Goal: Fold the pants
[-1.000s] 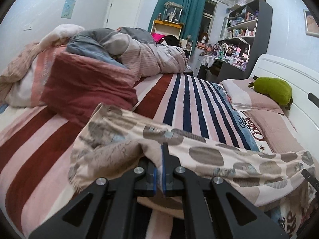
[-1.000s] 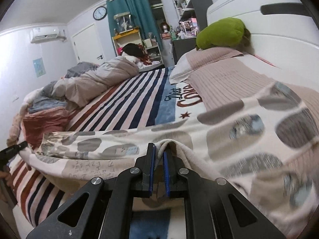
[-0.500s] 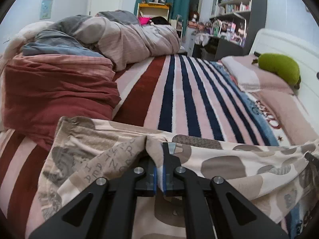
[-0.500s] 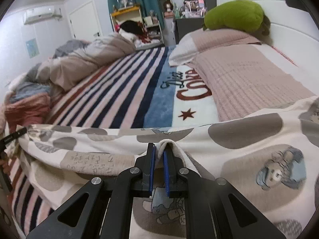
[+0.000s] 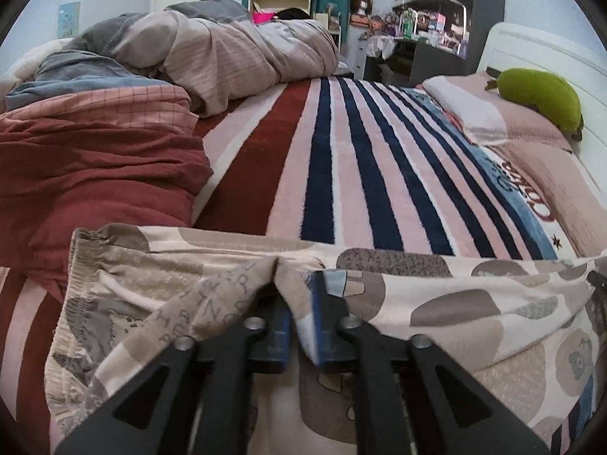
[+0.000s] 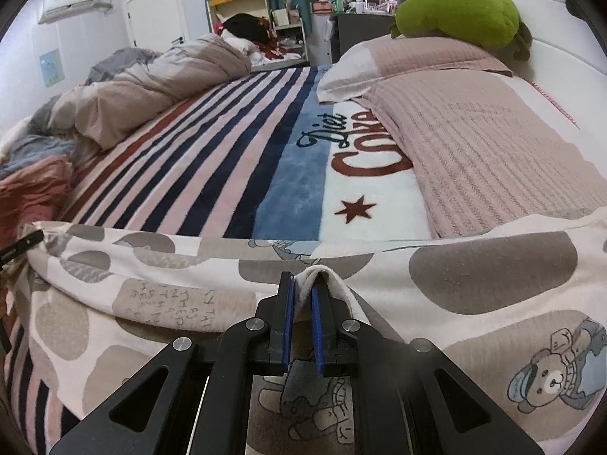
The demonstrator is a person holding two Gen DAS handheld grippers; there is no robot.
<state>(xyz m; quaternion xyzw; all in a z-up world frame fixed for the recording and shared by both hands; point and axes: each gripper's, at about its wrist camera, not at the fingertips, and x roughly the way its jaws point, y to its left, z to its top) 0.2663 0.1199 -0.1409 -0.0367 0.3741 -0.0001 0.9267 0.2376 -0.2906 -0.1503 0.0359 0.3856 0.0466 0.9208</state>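
Note:
The pants (image 5: pixel 436 295) are cream with grey-brown patches and bear prints. They lie stretched sideways across the near part of the striped bed (image 5: pixel 341 159). My left gripper (image 5: pixel 299 303) is shut on a fold of the pants near the waistband end (image 5: pixel 91 250). My right gripper (image 6: pixel 301 292) is shut on a pinch of the pants (image 6: pixel 474 276) further toward the leg end. The left gripper's tip (image 6: pixel 19 246) shows at the left edge of the right wrist view.
A dark red blanket (image 5: pixel 91 182) and a heaped duvet (image 5: pixel 227 53) lie at the left. Pink pillows (image 6: pixel 474 132) and a green plush toy (image 6: pixel 459 11) lie by the white headboard at the right. Shelves and a desk stand behind.
Both grippers have lowered and moved forward with the pants, bringing the held edge down onto the bed. Both stay shut on the fabric.

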